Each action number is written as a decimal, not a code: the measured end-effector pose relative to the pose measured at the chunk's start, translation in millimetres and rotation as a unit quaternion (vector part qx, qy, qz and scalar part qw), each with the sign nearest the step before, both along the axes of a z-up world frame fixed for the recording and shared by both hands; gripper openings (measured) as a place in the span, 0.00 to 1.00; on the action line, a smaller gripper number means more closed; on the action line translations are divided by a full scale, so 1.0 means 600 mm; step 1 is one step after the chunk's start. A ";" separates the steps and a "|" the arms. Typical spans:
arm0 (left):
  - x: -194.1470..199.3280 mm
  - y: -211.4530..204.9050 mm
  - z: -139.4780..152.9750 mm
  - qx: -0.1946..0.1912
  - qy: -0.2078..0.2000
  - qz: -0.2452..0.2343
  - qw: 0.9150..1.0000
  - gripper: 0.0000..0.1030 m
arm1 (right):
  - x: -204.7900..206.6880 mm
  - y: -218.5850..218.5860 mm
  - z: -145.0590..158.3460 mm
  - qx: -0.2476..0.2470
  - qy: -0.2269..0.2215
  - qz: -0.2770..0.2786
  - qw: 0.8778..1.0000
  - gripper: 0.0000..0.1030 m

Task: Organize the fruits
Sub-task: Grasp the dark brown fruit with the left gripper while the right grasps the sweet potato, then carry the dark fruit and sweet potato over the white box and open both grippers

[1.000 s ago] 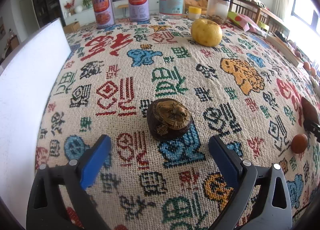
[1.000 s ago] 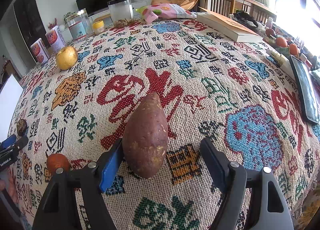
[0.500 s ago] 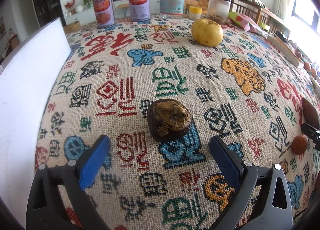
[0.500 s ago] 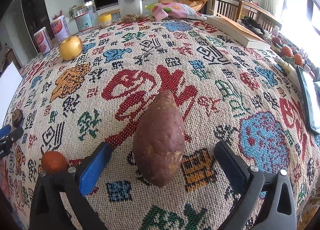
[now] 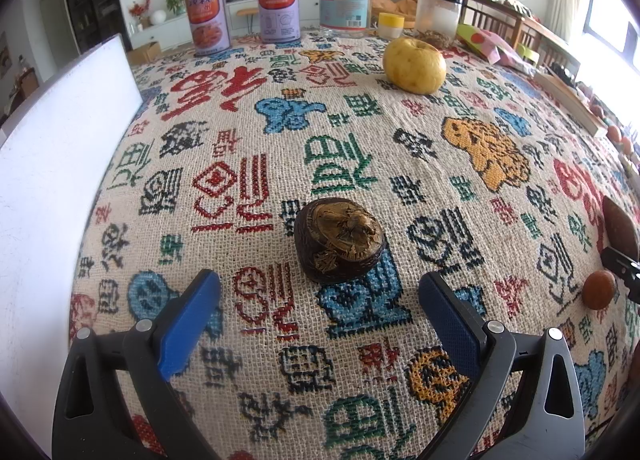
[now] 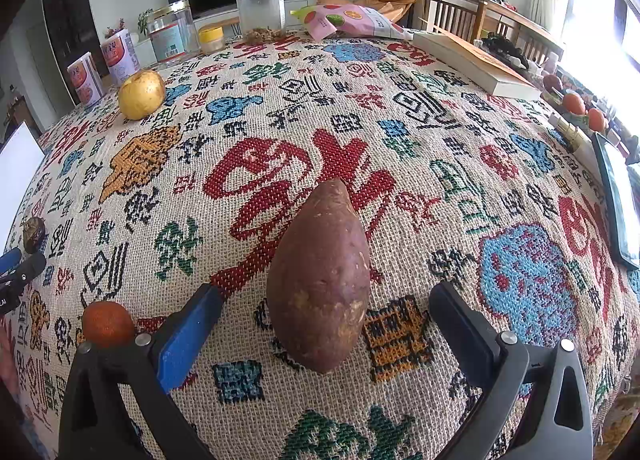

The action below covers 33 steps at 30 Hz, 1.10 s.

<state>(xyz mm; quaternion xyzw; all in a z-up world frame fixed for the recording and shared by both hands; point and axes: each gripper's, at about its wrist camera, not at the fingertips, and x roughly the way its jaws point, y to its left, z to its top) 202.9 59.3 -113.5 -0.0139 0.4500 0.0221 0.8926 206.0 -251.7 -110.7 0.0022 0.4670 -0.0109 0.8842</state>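
Right claw (image 6: 320,314) is spread wide, nothing gripped; the sweet potato (image 6: 320,280) lies flat on the counter (image 6: 440,131) between the blue pads, clear gap on both sides, long axis pointing away from the claw. Left claw (image 5: 316,316) is likewise released and empty, with the dark brown husked fruit (image 5: 340,246) just beyond its tips. Taking the sweet potato as the landmark: a small orange-red fruit (image 6: 108,324) sits near its left, beside the right claw's left finger; the yellow apple (image 6: 142,93) is well apart, far left and back, near the jars; the book (image 6: 476,63) is far right and back. Handling guess: the sweet potato looks dense and rigid, so fairly heavy for its size, not fragile; skin looks dry and matte, so decent friction. The tapered ends are the risk, since a pinch there would likely squirt it out or let it pivot. Best hold is across the fattest midsection, pads square to the long axis and about at the balance point. The woven cloth is rough, so it shouldn't roll much while closing.
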 end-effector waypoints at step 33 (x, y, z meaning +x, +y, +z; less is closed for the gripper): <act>-0.191 0.022 0.127 -0.220 -0.009 -0.072 0.973 0.41 | 0.020 -0.093 0.092 0.248 0.117 -0.013 0.962 0.40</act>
